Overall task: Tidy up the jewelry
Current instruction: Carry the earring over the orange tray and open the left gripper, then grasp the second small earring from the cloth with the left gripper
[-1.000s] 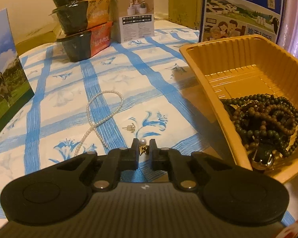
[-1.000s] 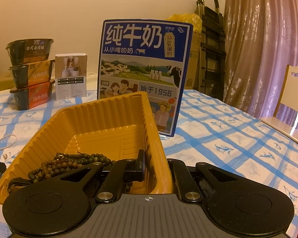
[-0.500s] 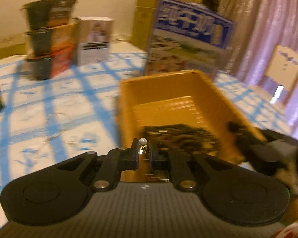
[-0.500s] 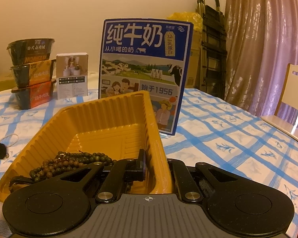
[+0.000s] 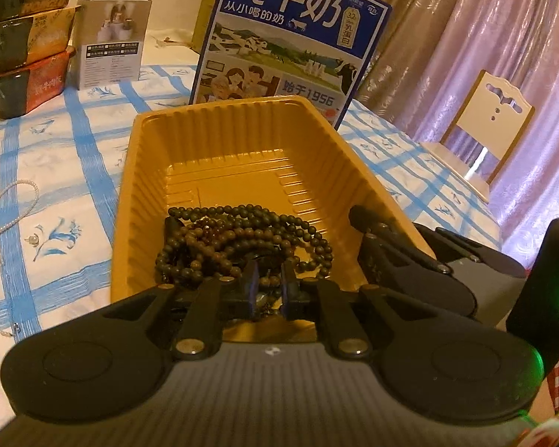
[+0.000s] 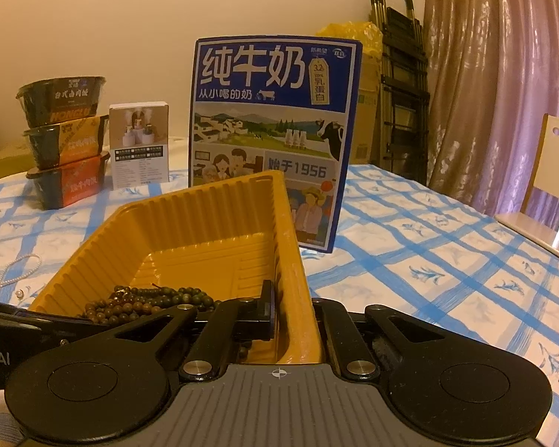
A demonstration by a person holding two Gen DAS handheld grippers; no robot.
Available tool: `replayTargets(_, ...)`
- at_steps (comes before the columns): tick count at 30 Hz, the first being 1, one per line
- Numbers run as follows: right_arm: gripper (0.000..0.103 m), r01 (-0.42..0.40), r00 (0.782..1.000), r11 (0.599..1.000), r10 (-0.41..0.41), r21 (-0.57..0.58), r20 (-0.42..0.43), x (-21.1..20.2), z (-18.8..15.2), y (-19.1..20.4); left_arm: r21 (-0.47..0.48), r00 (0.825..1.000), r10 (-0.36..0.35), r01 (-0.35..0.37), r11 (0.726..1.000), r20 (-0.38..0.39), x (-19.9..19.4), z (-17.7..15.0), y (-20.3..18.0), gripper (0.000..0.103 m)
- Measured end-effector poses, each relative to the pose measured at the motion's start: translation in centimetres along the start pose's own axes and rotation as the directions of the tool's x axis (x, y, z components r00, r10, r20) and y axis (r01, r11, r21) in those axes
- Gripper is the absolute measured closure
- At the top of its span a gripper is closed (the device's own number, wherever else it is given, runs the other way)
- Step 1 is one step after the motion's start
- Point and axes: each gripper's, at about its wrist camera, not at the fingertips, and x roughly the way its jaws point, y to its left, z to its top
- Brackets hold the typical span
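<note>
Left-wrist view, far left: pearl necklace [image 5: 13, 201] loose on the tablecloth [image 5: 56, 171], a lone pearl earring [image 5: 32, 238] beside it. Centre: my left gripper [image 5: 267, 290] hangs over the near end of the yellow tray [image 5: 220, 141], fingers slightly parted, empty as far as I can tell. Dark bead strands [image 5: 242, 238] heaped just beyond its tips. Right: my right gripper [image 6: 292, 320] clamps the tray's right wall.

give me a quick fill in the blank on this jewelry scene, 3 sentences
1. The dark bead strands lie inside the ____ tray.
2. The right gripper is clamped on the tray's ____.
3. The pearl necklace lies on the ____, outside the tray.

Missing words: yellow; wall; tablecloth
</note>
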Motion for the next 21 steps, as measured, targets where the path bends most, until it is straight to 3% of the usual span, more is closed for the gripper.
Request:
replayTargets(5, 0.097, 0.0, 1.0, 1.0, 0.0, 0.001, -0.001, 0.0, 0.0, 0.0, -0.013, 0.999, 0.027, -0.026, 1.0, 0.026, -1.5, 0.1, 0.8, 0.089)
replayTargets(10, 0.097, 0.0, 1.0, 1.0, 0.0, 0.0, -0.002, 0.1, 0.0, -0.1, -0.016, 0.99, 0.125, -0.124, 0.992, 0.068, -4.1, 0.2, 3.2, 0.088)
replayTargets(18, 0.097, 0.0, 1.0, 1.0, 0.0, -0.001, -0.003, 0.1, 0.0, 0.0, -0.021, 0.948, 0.313, -0.312, 0.95, 0.052, -7.0, -1.3, 8.4, 0.088)
replayTargets(21, 0.097, 0.0, 1.0, 1.0, 0.0, 0.0, -0.004, 0.1, 0.0, 0.0, -0.02, 0.936, 0.35, -0.35, 0.937, 0.04, -7.3, -2.0, 9.6, 0.088)
